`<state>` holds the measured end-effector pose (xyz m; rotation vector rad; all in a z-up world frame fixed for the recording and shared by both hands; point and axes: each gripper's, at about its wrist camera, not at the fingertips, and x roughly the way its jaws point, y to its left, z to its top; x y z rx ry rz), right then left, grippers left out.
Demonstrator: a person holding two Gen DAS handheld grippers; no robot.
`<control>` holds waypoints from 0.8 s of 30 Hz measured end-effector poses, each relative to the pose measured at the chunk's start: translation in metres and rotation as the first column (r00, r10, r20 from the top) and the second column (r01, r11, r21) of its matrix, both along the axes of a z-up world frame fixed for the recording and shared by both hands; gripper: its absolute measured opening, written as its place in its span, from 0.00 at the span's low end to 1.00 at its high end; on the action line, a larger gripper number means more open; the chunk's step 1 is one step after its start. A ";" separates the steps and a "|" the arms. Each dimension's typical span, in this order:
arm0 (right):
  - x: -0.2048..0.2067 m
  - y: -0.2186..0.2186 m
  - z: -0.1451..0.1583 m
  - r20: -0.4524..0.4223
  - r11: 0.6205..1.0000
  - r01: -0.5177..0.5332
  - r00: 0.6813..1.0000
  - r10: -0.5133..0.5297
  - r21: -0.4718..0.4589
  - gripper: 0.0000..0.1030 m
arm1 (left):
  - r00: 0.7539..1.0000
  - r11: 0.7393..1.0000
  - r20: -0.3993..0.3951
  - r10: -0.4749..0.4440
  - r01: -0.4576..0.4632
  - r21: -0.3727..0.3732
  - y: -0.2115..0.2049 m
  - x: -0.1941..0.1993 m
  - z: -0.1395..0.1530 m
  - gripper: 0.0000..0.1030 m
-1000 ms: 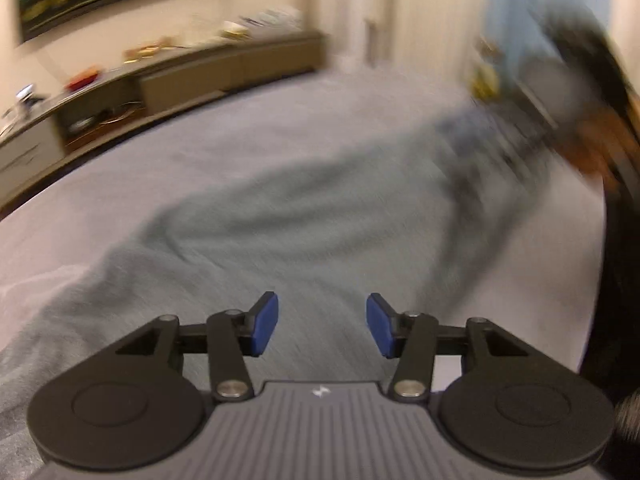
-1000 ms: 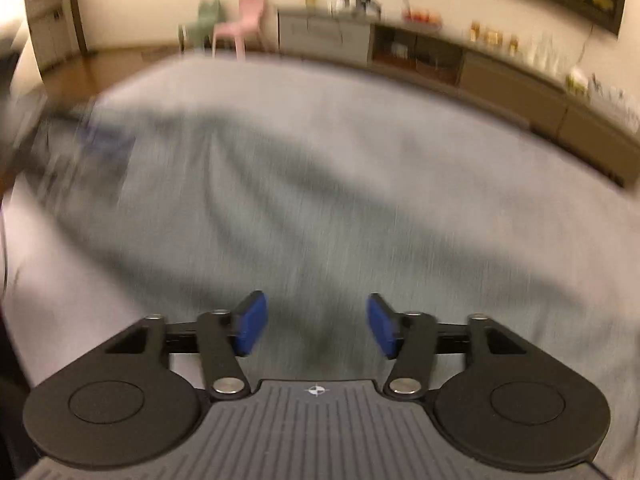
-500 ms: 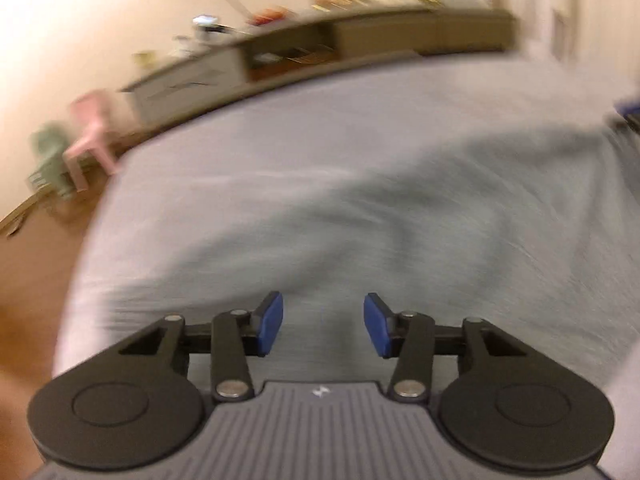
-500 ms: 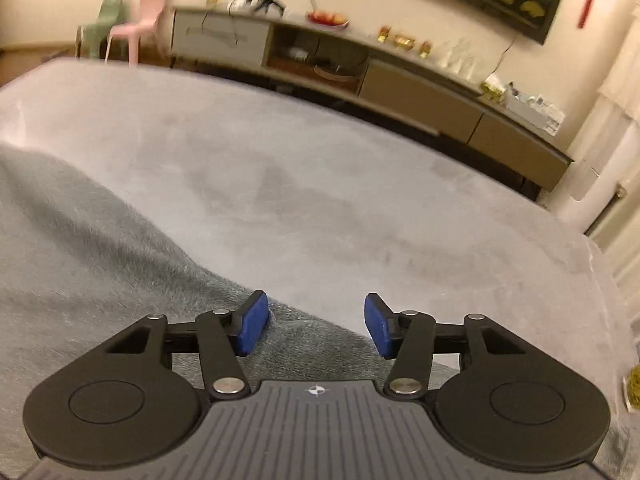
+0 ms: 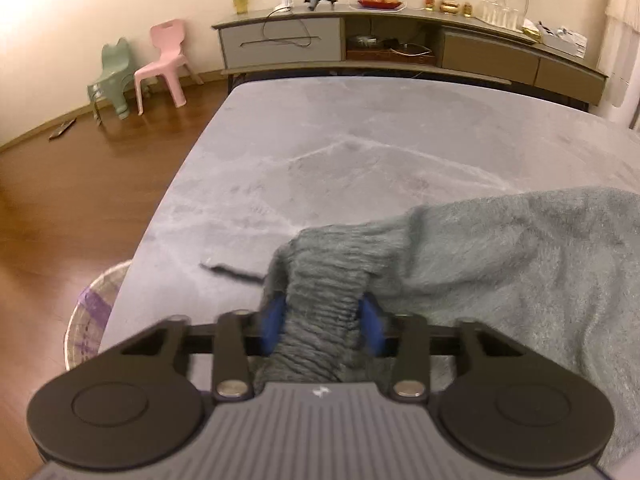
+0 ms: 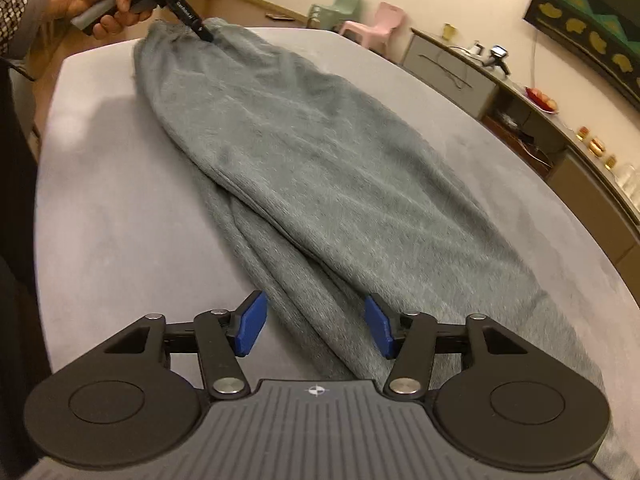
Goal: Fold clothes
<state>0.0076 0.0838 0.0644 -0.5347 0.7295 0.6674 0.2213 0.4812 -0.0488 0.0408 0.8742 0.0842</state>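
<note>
A: The floor [image 5: 80,184] is glossy reddish-brown wood, and the walls [image 5: 100,4] are plain cream under warm light.

B: A long low sideboard [image 5: 400,48] in grey and tan runs along the far wall, with drawers, an open shelf and small items on top, among them a red dish of fruit [image 5: 380,1].

A: Two small plastic children's chairs, one pink [image 5: 164,64] and one pale green [image 5: 110,76], stand together on the wood near the wall.

B: A dark framed picture with yellow shapes [image 6: 592,20] hangs above the sideboard.

Home living room: sideboard [image 5: 400,46], children's chairs [image 5: 162,62].
</note>
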 end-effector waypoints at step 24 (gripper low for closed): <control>-0.031 -0.009 0.017 -0.023 0.985 -0.086 0.996 0.091 0.150 0.03 | 0.983 0.975 0.091 0.158 -0.141 -0.172 0.052 0.006 0.048 0.52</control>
